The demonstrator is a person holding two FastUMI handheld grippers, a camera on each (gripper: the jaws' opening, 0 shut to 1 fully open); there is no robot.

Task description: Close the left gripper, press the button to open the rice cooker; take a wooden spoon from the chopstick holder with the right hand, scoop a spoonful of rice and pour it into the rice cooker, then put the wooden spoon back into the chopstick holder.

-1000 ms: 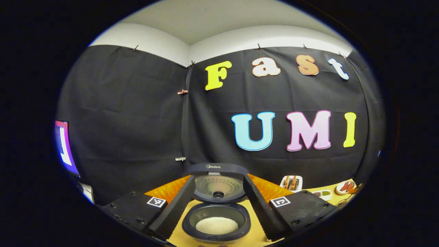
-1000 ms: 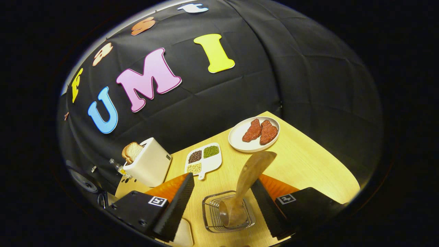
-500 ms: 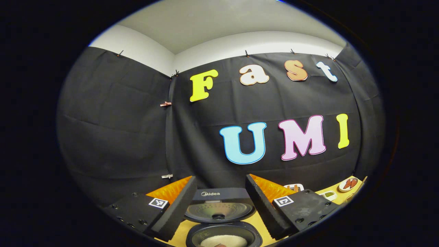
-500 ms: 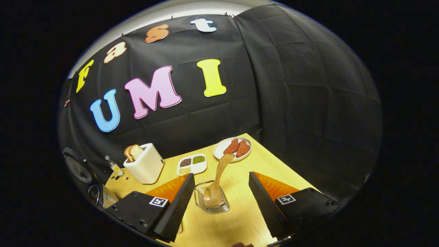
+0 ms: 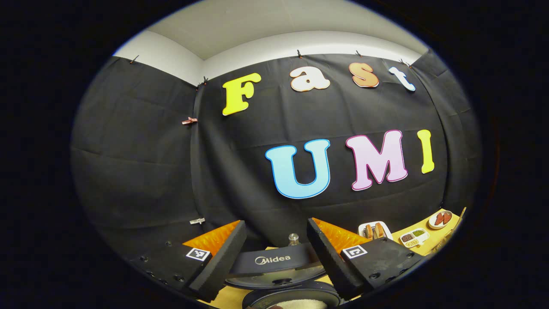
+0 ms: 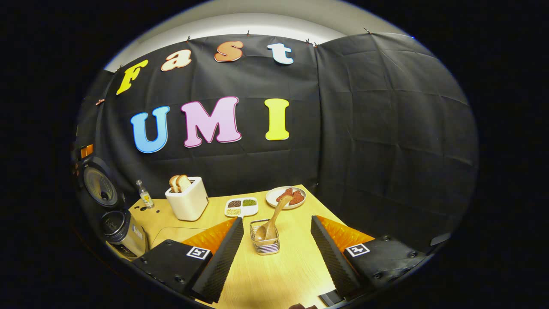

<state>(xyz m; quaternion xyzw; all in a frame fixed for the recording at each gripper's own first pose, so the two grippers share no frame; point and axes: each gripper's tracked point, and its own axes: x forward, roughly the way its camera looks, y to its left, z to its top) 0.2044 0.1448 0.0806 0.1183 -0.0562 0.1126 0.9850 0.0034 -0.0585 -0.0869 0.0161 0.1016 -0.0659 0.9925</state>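
In the right gripper view, the rice cooker (image 6: 120,231) stands far left on the table (image 6: 274,274), lid up. Rightward sit a toaster (image 6: 187,201), then the chopstick holder (image 6: 266,242) with the wooden spoon (image 6: 271,223) leaning inside. The right gripper (image 6: 274,257) is spread wide, empty. In the left gripper view, the left gripper (image 5: 274,257) gapes wide above what looks like rice (image 5: 296,304).
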